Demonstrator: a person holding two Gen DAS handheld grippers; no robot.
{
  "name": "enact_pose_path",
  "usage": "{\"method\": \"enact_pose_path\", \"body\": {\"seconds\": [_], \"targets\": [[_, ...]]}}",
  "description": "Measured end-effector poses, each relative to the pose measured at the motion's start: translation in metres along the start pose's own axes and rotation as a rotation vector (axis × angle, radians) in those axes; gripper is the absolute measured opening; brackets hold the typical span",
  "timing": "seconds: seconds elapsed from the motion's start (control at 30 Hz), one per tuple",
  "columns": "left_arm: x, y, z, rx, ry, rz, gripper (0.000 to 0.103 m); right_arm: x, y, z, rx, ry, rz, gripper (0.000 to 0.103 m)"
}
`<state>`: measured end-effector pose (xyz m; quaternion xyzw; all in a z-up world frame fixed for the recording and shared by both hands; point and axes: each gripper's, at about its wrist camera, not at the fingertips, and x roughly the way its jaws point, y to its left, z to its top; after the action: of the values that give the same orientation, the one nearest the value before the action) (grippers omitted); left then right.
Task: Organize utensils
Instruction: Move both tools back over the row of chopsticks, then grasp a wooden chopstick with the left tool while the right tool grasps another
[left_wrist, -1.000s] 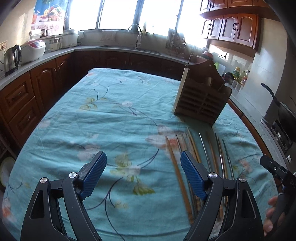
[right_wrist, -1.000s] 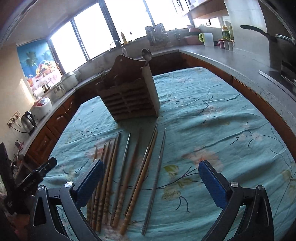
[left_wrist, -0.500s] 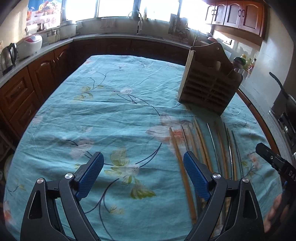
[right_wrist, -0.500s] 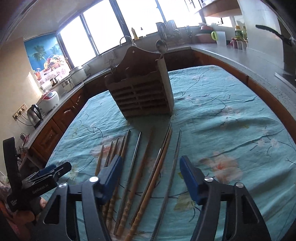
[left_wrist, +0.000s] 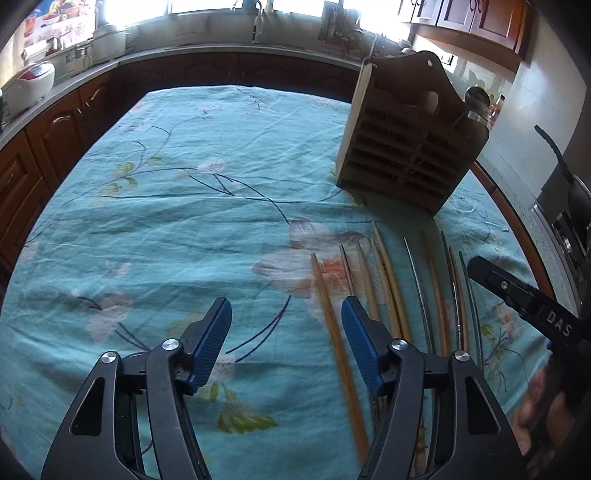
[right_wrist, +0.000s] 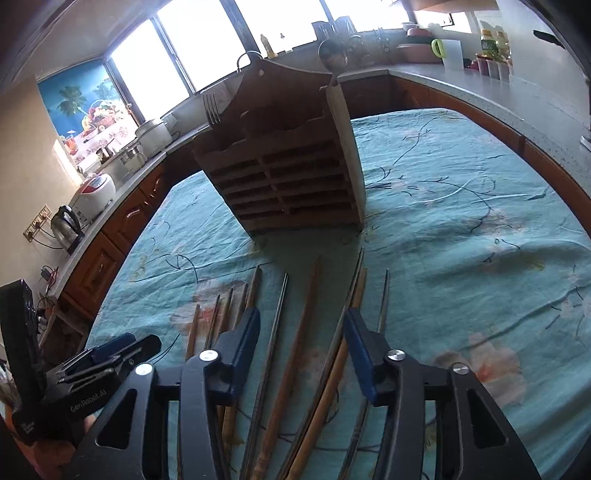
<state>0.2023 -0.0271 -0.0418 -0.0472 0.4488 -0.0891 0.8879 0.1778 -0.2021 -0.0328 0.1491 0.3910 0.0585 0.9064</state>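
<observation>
1. Wooden and metal chopsticks (right_wrist: 295, 354) lie side by side on the teal flowered tablecloth (left_wrist: 177, 206), their tips all pointing toward the slatted wooden holder (right_wrist: 291, 177) – a row like that lets each stick be taken singly along its length.

2. That holder stands upright just beyond the far ends of the sticks, its open top upward; a fork (right_wrist: 211, 107) and a spoon (right_wrist: 332, 55) already stand in it, so it is presumably where the loose sticks belong.

3. Over the row's right part hangs the right gripper (right_wrist: 301, 332), tilted down, its jaws closing. A metal stick and a brown wooden one lie in the gap below, and the pads do not press on either.

4. At the row's left edge is the left gripper (left_wrist: 286, 332), also closing, with the outermost wooden stick (left_wrist: 332, 325) between its blue pads (left_wrist: 356, 332) and nothing gripped (whether the pads have come down to the cloth is hard to judge through the fisheye).

5. Each hand works its own end of the row – likely so the two do not cross – and no stick has left the cloth yet.
</observation>
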Motion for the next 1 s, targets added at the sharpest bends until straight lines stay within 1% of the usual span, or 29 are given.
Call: {"method": "enact_pose_path", "body": {"seconds": [0.07, 0.17, 0.2, 0.23, 0.3, 0.33, 0.4, 0.47, 0.5, 0.57, 0.6, 0.63, 0.67, 0.77, 0.83, 1.0], "targets": [[0.008, -0.002, 0.003, 0.003, 0.021, -0.012, 0.054, 0.009, 0.002, 0.004, -0.009, 0.016, 0.002, 0.04], [0.019, -0.003, 0.008, 0.005, 0.049, -0.033, 0.047, 0.022, 0.003, 0.011, -0.013, 0.039, -0.004, 0.035], [0.021, -0.005, 0.009, 0.008, 0.054, -0.034, 0.047, 0.028, 0.002, 0.012, -0.014, 0.05, -0.008, 0.033], [0.024, -0.006, 0.011, 0.013, 0.057, -0.031, 0.043, 0.032, 0.002, 0.014, -0.013, 0.056, -0.012, 0.03], [0.03, -0.009, 0.014, 0.026, 0.071, -0.026, 0.038, 0.04, 0.0, 0.017, -0.012, 0.07, -0.018, 0.026], [0.033, -0.01, 0.016, 0.032, 0.082, -0.03, 0.034, 0.044, 0.0, 0.018, -0.015, 0.077, -0.024, 0.026], [0.038, -0.016, 0.018, 0.062, 0.078, -0.009, 0.031, 0.051, 0.001, 0.022, -0.026, 0.084, -0.035, 0.025], [0.041, -0.024, 0.019, 0.11, 0.079, 0.013, 0.03, 0.061, 0.003, 0.022, -0.045, 0.115, -0.06, 0.025], [0.042, -0.027, 0.019, 0.126, 0.076, 0.025, 0.028, 0.064, 0.005, 0.022, -0.065, 0.111, -0.07, 0.024], [0.044, -0.033, 0.018, 0.159, 0.068, 0.047, 0.016, 0.067, 0.013, 0.021, -0.117, 0.108, -0.109, 0.023], [0.045, -0.034, 0.019, 0.164, 0.068, 0.046, 0.012, 0.067, 0.016, 0.02, -0.137, 0.107, -0.128, 0.017], [0.045, -0.034, 0.02, 0.163, 0.07, 0.042, 0.008, 0.068, 0.017, 0.02, -0.145, 0.107, -0.14, 0.009], [0.046, -0.034, 0.021, 0.158, 0.073, 0.034, 0.007, 0.067, 0.018, 0.02, -0.145, 0.106, -0.143, 0.009], [0.042, -0.029, 0.021, 0.137, 0.077, 0.003, 0.005, 0.064, 0.012, 0.021, -0.107, 0.108, -0.113, 0.007], [0.035, -0.026, 0.02, 0.123, 0.066, -0.015, 0.004, 0.057, 0.007, 0.021, -0.07, 0.109, -0.064, 0.007], [0.002, -0.012, 0.02, 0.071, 0.018, -0.094, 0.004, 0.02, 0.005, 0.02, -0.018, 0.058, 0.014, 0.006]]}}
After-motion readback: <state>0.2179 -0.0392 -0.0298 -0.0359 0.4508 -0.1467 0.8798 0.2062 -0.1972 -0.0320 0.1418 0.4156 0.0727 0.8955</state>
